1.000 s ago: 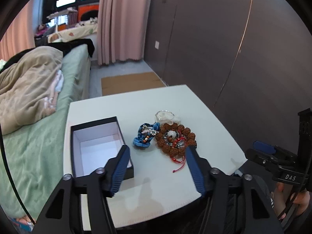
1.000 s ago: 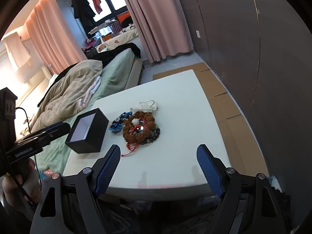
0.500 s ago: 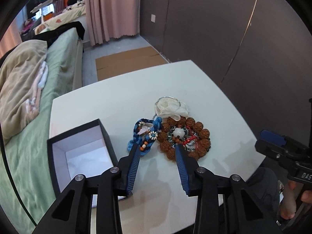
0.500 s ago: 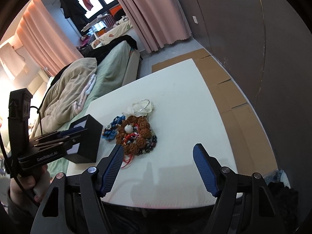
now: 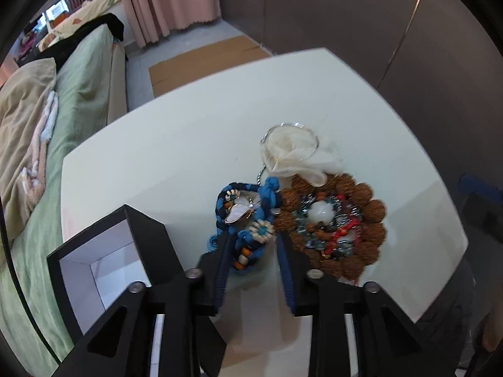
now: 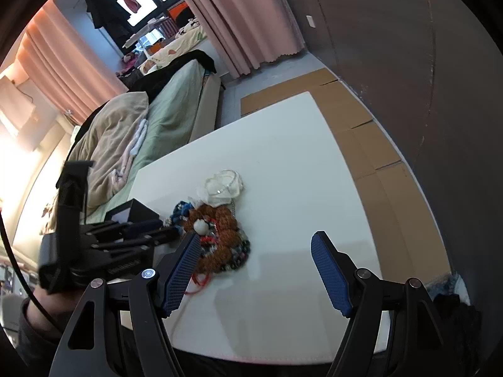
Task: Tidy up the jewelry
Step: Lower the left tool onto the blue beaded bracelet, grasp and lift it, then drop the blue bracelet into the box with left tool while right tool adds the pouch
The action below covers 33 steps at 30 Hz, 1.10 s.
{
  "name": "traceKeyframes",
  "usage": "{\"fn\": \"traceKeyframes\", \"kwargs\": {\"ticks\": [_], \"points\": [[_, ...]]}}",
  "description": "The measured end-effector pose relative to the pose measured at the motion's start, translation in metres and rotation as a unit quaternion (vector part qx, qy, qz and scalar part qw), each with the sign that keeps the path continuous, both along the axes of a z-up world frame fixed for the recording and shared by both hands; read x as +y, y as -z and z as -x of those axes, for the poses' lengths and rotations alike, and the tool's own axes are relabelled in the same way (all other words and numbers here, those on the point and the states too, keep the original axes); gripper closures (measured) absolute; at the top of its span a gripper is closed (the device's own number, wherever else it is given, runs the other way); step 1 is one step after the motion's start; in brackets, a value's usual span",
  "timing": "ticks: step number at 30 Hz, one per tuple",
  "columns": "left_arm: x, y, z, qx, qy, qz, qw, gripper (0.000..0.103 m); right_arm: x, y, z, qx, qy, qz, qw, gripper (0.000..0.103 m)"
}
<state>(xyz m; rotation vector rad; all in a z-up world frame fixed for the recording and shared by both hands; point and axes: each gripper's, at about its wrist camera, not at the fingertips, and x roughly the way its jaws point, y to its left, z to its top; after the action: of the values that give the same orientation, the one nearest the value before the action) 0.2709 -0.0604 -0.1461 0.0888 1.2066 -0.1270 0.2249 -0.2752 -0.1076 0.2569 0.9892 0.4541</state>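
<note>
A pile of jewelry lies on the white table (image 5: 188, 144): a blue braided bracelet (image 5: 248, 220) with shell and beads, a brown bead bracelet (image 5: 361, 201) with red and white charms, and a white fabric piece on a silver ring (image 5: 292, 150). My left gripper (image 5: 253, 245) is partly closed, its fingers straddling the near end of the blue bracelet. An open black box (image 5: 103, 260) with white lining stands to its left. My right gripper (image 6: 254, 270) is open and empty, above the table near the brown beads (image 6: 223, 220). The left gripper body (image 6: 103, 245) shows in the right wrist view.
A bed with green sheet and beige duvet (image 6: 125, 138) runs along the table's left side. A dark wall (image 5: 377, 31) stands to the right. Cardboard (image 6: 361, 125) lies on the floor beyond the table. Pink curtains (image 6: 239, 25) hang at the back.
My left gripper has moved forward and down onto the blue bracelet and its jaws have narrowed. My right gripper has drifted closer to the jewelry, still open.
</note>
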Motion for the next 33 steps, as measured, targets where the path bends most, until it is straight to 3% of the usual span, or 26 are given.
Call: {"fn": "traceKeyframes", "kwargs": {"ticks": [3, 13, 21, 23, 25, 29, 30, 33], "points": [[0.002, 0.0, -0.003, -0.003, 0.002, -0.007, 1.0, 0.089, 0.008, 0.0, -0.008, 0.004, -0.007, -0.005, 1.0, 0.029], [0.028, -0.041, 0.006, -0.051, -0.022, 0.064, 0.9964, 0.091, 0.054, 0.007, -0.038, 0.012, -0.057, -0.01, 0.998, 0.029], [0.053, -0.076, 0.021, -0.093, -0.049, 0.089, 0.9905, 0.091, 0.093, 0.021, -0.061, 0.015, -0.102, 0.041, 0.994, 0.03], [0.059, -0.082, 0.027, -0.101, -0.056, 0.094, 0.9889, 0.091, 0.1, 0.027, -0.065, 0.021, -0.114, 0.052, 0.992, 0.042], [0.066, -0.087, 0.032, -0.11, -0.065, 0.101, 0.9867, 0.091, 0.107, 0.036, -0.069, 0.038, -0.127, 0.066, 0.989, 0.073], [0.077, -0.094, 0.048, -0.125, -0.076, 0.111, 0.983, 0.091, 0.107, 0.037, -0.07, 0.045, -0.13, 0.067, 0.988, 0.087], [0.079, -0.095, 0.051, -0.128, -0.078, 0.115, 0.982, 0.091, 0.105, 0.034, -0.069, 0.042, -0.126, 0.066, 0.989, 0.1], [0.089, -0.098, 0.061, -0.135, -0.087, 0.126, 0.979, 0.091, 0.095, 0.02, -0.063, 0.039, -0.121, 0.034, 0.991, 0.1]]}}
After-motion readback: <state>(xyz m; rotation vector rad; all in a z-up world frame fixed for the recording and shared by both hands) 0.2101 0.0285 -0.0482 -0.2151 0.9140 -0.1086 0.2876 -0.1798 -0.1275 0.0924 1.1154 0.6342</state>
